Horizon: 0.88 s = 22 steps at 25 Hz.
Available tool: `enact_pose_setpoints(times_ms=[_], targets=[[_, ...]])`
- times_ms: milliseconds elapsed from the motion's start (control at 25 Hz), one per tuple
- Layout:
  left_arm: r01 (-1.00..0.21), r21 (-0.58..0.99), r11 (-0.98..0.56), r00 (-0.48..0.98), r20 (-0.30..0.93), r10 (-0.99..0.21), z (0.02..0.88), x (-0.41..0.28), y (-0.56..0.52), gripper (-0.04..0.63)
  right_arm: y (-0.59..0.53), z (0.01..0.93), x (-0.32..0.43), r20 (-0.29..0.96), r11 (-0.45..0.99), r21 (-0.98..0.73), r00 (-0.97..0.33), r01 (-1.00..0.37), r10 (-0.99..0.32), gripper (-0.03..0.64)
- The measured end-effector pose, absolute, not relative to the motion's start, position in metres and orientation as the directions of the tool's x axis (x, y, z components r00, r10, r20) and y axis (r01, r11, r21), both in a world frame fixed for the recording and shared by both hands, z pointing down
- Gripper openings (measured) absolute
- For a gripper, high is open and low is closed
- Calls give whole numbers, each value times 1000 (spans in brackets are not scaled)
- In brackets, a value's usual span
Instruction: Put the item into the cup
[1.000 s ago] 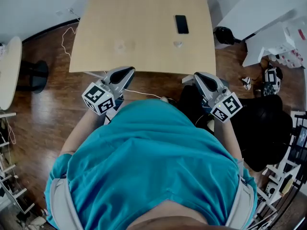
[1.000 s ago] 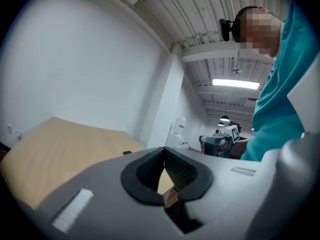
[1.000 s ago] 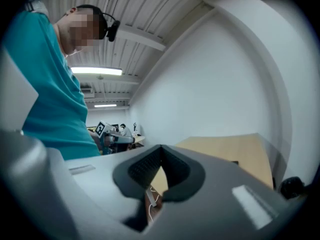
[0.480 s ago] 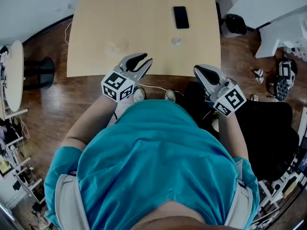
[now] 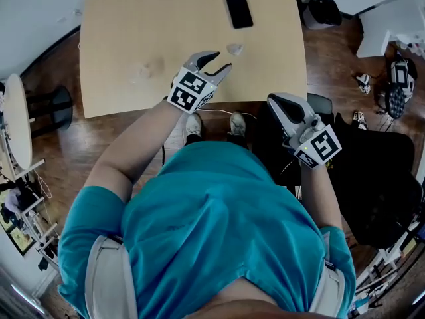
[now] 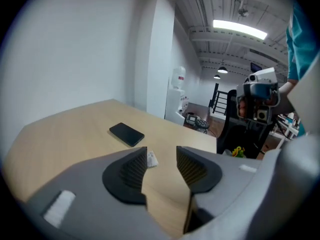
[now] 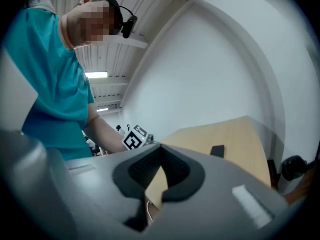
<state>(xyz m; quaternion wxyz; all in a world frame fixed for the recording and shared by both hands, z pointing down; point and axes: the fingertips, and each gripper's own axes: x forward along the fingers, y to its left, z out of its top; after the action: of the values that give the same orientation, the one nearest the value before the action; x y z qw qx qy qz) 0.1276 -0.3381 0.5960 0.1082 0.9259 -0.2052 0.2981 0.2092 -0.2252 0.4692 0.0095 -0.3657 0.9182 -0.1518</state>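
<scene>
A small pale item (image 5: 234,48) lies on the wooden table (image 5: 133,18), just beyond my left gripper (image 5: 220,60). That gripper's jaws are opening and hold nothing. In the left gripper view the item (image 6: 151,158) shows low between the spread jaws of the left gripper (image 6: 160,149), still ahead of them. A faint translucent shape (image 5: 151,67) on the table's left part may be the cup; I cannot tell. My right gripper (image 5: 273,98) hangs shut and empty off the table's near edge. The right gripper view shows that gripper (image 7: 161,147) with its pads together.
A black phone (image 5: 238,10) lies flat on the table behind the item, also seen from the left gripper (image 6: 127,134). A black chair (image 5: 372,178) stands at the right, a round white table (image 5: 13,125) at the left. Clutter lies on the wood floor at the far right.
My left gripper has moved forward from below the table's edge to over the table, toward the item, and its jaws have opened. The right gripper has stayed about where it was, shut.
</scene>
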Motion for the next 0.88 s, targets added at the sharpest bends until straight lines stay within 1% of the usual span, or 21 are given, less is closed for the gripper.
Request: enact_pose_setpoints(times_ms=[80, 200, 400, 600, 640, 720, 880], targets=[[-436, 63, -898, 705, 643, -298, 618, 135, -346, 164, -227, 471, 213, 90, 676, -292, -723, -676, -684, 2], [-448, 58, -892, 674, 678, -294, 646, 147, -363, 164, -231, 474, 220, 84, 672, -295, -719, -679, -689, 2], [-455, 51, -889, 602, 753, -266, 677, 160, -379, 164, -224, 485, 232, 108, 653, -313, -709, -689, -697, 2], [-438, -9, -899, 537, 799, -270, 701, 167, -386, 161, -218, 489, 244, 122, 634, -324, -695, -702, -708, 2], [-437, -22, -899, 524, 806, -274, 705, 167, -387, 155, -217, 490, 245, 124, 632, -325, -694, -703, -709, 2], [-438, -42, -898, 506, 814, -285, 709, 167, -388, 115, -215, 491, 248, 125, 630, -326, -693, -705, -710, 2], [-433, -56, -900, 497, 818, -290, 713, 167, -388, 72, -215, 492, 251, 126, 624, -328, -687, -709, -715, 2]])
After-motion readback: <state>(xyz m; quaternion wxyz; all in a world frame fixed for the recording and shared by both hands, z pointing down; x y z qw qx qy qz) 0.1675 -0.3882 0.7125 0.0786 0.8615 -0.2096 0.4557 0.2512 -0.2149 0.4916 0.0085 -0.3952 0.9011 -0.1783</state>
